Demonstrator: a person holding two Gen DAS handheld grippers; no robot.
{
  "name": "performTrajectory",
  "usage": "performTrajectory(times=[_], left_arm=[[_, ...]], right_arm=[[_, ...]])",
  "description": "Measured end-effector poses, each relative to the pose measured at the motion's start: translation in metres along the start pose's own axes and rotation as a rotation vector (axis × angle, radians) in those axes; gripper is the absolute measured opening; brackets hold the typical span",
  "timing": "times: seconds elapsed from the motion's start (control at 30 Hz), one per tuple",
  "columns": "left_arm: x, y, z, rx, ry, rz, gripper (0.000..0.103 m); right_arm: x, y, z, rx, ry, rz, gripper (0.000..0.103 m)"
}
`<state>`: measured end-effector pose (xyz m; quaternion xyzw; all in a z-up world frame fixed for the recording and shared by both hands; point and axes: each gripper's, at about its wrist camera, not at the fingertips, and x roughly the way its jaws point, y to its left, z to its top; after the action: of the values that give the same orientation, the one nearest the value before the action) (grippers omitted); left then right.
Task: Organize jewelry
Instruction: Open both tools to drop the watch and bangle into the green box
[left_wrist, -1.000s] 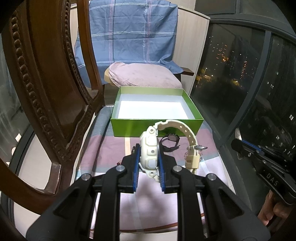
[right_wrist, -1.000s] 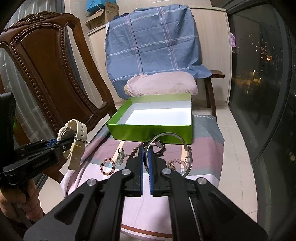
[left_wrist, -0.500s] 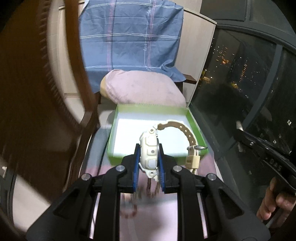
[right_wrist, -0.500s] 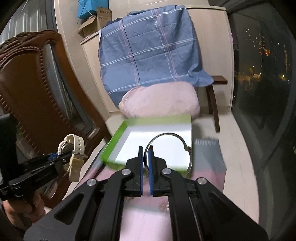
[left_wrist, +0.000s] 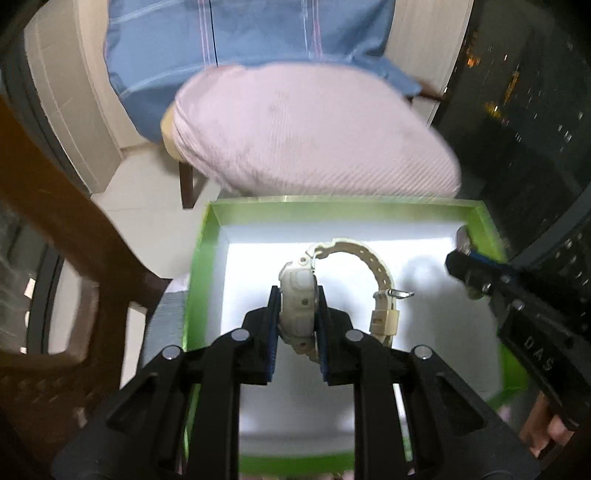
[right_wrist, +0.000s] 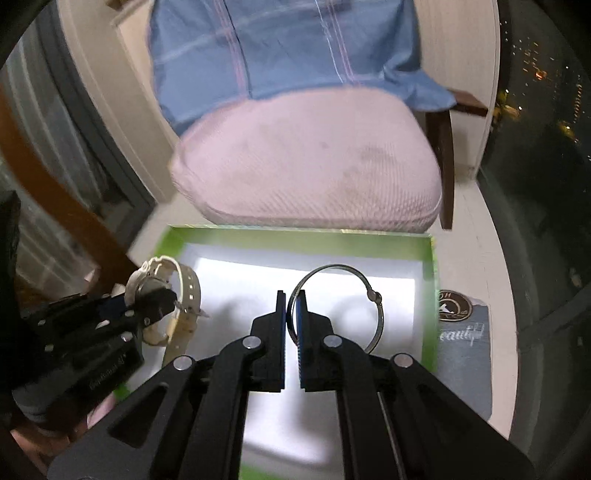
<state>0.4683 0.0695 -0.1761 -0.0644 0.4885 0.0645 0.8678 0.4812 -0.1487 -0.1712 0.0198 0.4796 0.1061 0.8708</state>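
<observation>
Biggest thing in shot is the pink cushion (left_wrist: 314, 136) on a wooden chair, with a blue plaid cloth (right_wrist: 280, 48) draped over the chair back behind it. Dark carved chair frame (left_wrist: 62, 236) runs down the left side, and there's a night window (right_wrist: 546, 74) on the right.

Just in front of the cushion sits the green box (left_wrist: 201, 258), white inside, nothing lying on the bottom that I can make out. Both grippers hang over it.

Left gripper (left_wrist: 297, 314) has its jaws clamped on the case of a cream watch (left_wrist: 297, 295), strap curling off to the right with the buckle dangling above the box floor.

Right gripper (right_wrist: 291, 321) has its jaws squeezed together on a thin silver bangle (right_wrist: 369, 295), the hoop standing up over the box interior.
</observation>
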Motion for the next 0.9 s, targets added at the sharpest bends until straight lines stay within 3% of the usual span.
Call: performTrajectory(times=[0.13, 0.17, 0.2, 0.23, 0.27, 0.37, 0.43, 0.5, 0.53, 0.6, 0.73, 0.9], left_arm=[[0.023, 0.008, -0.001, -0.022, 0.041, 0.012, 0.018], [0.023, 0.010, -0.001, -0.031, 0.041, -0.005, 0.020], [0.019, 0.011, 0.000, -0.035, 0.028, -0.025, 0.033], [0.013, 0.010, 0.002, -0.032, 0.015, -0.035, 0.045], [-0.001, 0.007, 0.003, -0.019, -0.016, -0.025, 0.065], [-0.074, 0.004, 0.002, 0.005, -0.164, -0.008, 0.071], [-0.146, 0.007, -0.013, -0.002, -0.297, -0.038, 0.082], [-0.206, 0.011, -0.035, -0.014, -0.426, -0.052, 0.096], [-0.243, 0.014, -0.058, -0.012, -0.516, -0.070, 0.098], [-0.284, 0.018, -0.093, -0.010, -0.598, -0.063, 0.099], [-0.323, 0.018, -0.170, -0.011, -0.625, -0.087, 0.099], [-0.312, 0.009, -0.238, -0.018, -0.578, -0.103, 0.099]], right_arm=[[0.020, -0.004, 0.003, 0.021, 0.020, -0.036, 0.008], [0.018, -0.006, 0.004, 0.035, 0.006, -0.046, 0.019], [0.016, -0.008, 0.005, 0.043, -0.008, -0.052, 0.044], [0.011, -0.010, 0.006, 0.048, -0.023, -0.061, 0.056], [-0.002, -0.012, 0.006, 0.057, -0.064, -0.075, 0.064], [-0.056, -0.016, 0.005, 0.096, -0.180, -0.020, 0.064], [-0.110, -0.015, -0.009, 0.109, -0.284, 0.035, 0.065], [-0.169, -0.009, -0.033, 0.072, -0.379, 0.046, 0.071], [-0.194, -0.005, -0.046, 0.049, -0.421, 0.043, 0.074], [-0.246, 0.002, -0.083, 0.012, -0.508, 0.026, 0.088], [-0.301, 0.017, -0.159, -0.016, -0.551, 0.004, 0.089], [-0.305, 0.020, -0.223, 0.014, -0.533, -0.042, 0.089]])
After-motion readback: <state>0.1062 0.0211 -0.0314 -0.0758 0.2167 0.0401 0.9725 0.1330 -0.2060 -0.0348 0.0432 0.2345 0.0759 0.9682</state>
